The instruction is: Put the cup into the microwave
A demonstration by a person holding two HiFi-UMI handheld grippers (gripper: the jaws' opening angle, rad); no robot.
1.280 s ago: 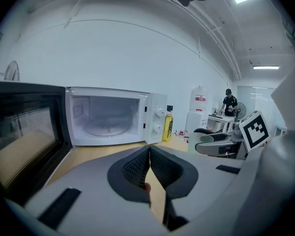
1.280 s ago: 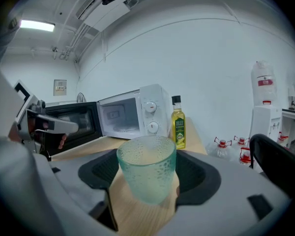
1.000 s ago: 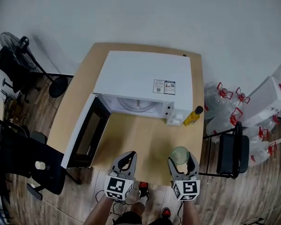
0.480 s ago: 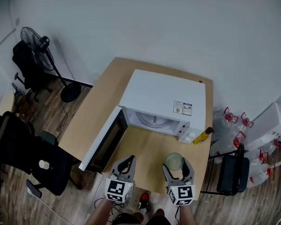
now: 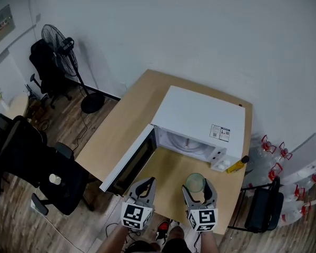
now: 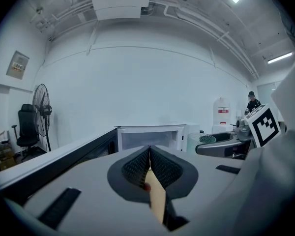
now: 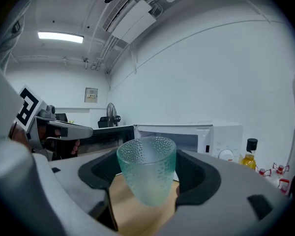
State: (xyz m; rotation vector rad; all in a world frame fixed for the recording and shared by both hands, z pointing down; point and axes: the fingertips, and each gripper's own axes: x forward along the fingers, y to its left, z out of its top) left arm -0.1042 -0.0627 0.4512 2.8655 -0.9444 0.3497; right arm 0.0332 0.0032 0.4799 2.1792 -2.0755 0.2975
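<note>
My right gripper [image 5: 196, 187] clasps the cup [image 7: 147, 176] by the desk's [image 5: 124, 117] near edge — left gripper [image 5: 143, 186] closed, empty.

The cup [image 7: 146, 168] sits between the right gripper's [image 7: 147, 176] jaws over the table [image 5: 121, 123], the microwave [image 5: 200, 117] on it ahead of them, its open door [image 5: 129, 165] ahead-left of the left gripper's [image 5: 146, 186] jaws, the bottle [image 5: 235, 165] ahead-right beside the microwave
</note>
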